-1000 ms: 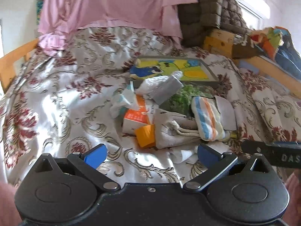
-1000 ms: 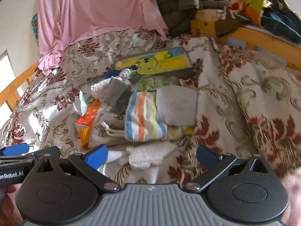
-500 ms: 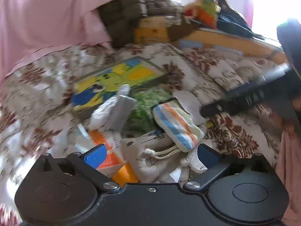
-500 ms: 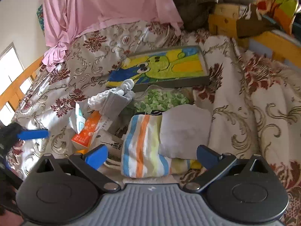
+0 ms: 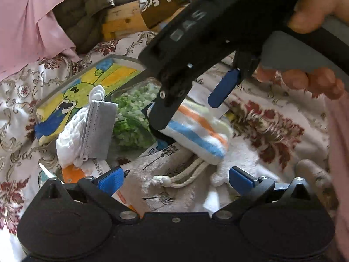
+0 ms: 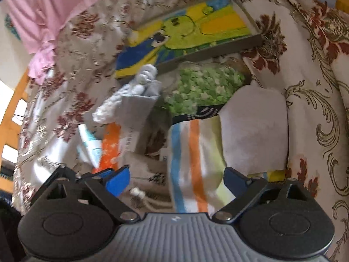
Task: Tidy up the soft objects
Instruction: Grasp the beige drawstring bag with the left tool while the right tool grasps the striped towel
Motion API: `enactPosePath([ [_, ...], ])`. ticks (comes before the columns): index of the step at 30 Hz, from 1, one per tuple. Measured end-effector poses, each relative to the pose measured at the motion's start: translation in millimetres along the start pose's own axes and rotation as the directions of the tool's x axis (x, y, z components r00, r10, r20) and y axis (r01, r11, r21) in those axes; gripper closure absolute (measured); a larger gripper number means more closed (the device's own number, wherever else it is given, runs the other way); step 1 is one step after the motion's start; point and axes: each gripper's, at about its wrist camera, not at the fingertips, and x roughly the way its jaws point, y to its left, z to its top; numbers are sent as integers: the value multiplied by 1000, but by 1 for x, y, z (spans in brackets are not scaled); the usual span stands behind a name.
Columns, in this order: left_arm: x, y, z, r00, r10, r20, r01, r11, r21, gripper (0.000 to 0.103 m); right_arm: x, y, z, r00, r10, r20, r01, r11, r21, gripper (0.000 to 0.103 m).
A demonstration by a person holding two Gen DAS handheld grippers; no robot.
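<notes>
A pile of soft things lies on the flowered bedspread. My right gripper points down at a striped towel, which lies between its closing jaws; the left pad stands clear of it. A grey cloth rests beside the towel. In the left wrist view the right gripper hangs over the striped towel, held by a person's hand. My left gripper is open just above a beige drawstring bag. A grey pouch and a white knit piece lie to the left.
A bag of green bits and a framed cartoon picture lie behind the pile. An orange box sits at its left. Pink cloth, a dark quilted jacket and a wooden bed rail are at the back.
Both grippers have come down and closer to the pile. The right gripper has swung into the left wrist view over the striped towel, and its jaws have narrowed a little. The left view has rolled.
</notes>
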Motion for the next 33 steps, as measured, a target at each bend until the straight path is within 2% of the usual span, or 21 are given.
enactPosePath([
  [4,12,6,-2,999,28,-18,-27,1000,5,2,12,-7,-1,1000,-31,-8,31,999,18,20],
  [6,17,7,-2,998,45,-38,-44,999,12,6,15,-11,0,999,-29,-14,29,999,38,30],
  [7,21,7,-2,997,53,-52,-52,999,14,10,17,-13,0,999,-29,-14,30,999,43,34],
  [9,26,9,-1,995,56,-84,-56,998,3,20,19,-17,-1,999,-36,-16,37,998,51,51],
  [10,28,11,-2,994,54,-92,-55,998,-12,27,19,-20,-2,999,-34,-20,36,998,61,55],
  [12,28,15,-2,994,54,-92,-58,998,-35,35,18,-26,-2,1000,-15,-22,16,996,86,68],
  [14,26,19,-1,995,54,-89,-59,997,-55,51,15,-31,-3,1000,11,-20,-9,995,104,77],
  [15,25,21,-1,994,57,-91,-63,996,-70,54,12,-34,-3,999,34,-17,-32,993,114,81],
  [19,18,27,2,994,51,-92,-64,989,-135,74,1,-40,-4,995,97,10,-98,988,118,83],
  [25,-13,37,6,993,73,-90,-95,954,-284,81,-15,-47,-5,973,229,33,-232,967,111,83],
  [29,-41,52,8,994,89,-63,-108,895,-433,82,-24,-52,-6,949,311,54,-315,943,106,83],
  [33,-60,64,6,993,106,-45,-112,815,-569,82,-35,-54,-6,902,423,91,-429,900,73,83],
])
